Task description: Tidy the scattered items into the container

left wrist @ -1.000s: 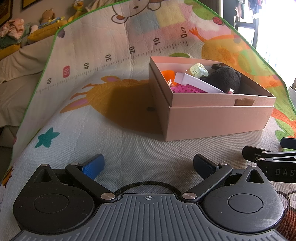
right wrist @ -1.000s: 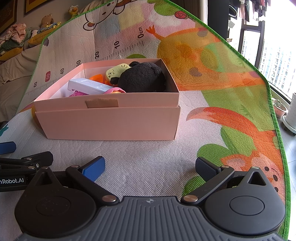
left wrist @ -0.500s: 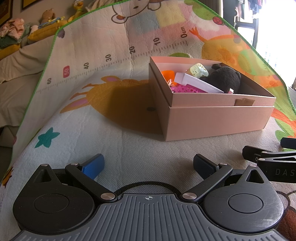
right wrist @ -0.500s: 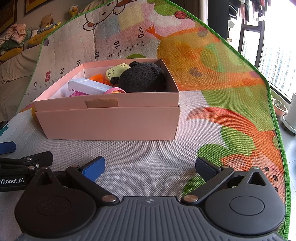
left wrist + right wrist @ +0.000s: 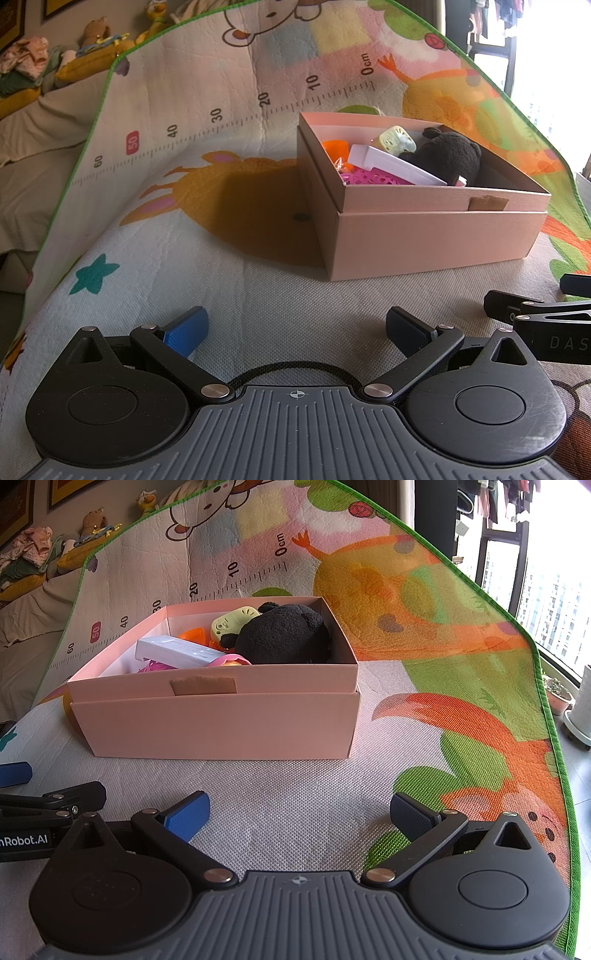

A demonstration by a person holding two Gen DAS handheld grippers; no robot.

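On the play mat (image 5: 258,302), in the left wrist view, our left gripper (image 5: 295,328) sat low with its jaws spread wide and nothing between them. The pink box (image 5: 436,236) stood ahead and to the right of it, one corner turned toward us, and held a black plush toy (image 5: 450,157), a white tray (image 5: 391,166), an orange piece (image 5: 334,147) and a pale green toy (image 5: 397,138). We saw no loose item on the mat here.

In the right wrist view, our right gripper (image 5: 299,808) also lay open and empty. The box (image 5: 221,727) stood straight ahead and slightly left, its long side facing us, with the same things inside. The mat (image 5: 295,786) between jaws and box was bare. We judged the tidying finished; the right gripper faced the box more squarely.
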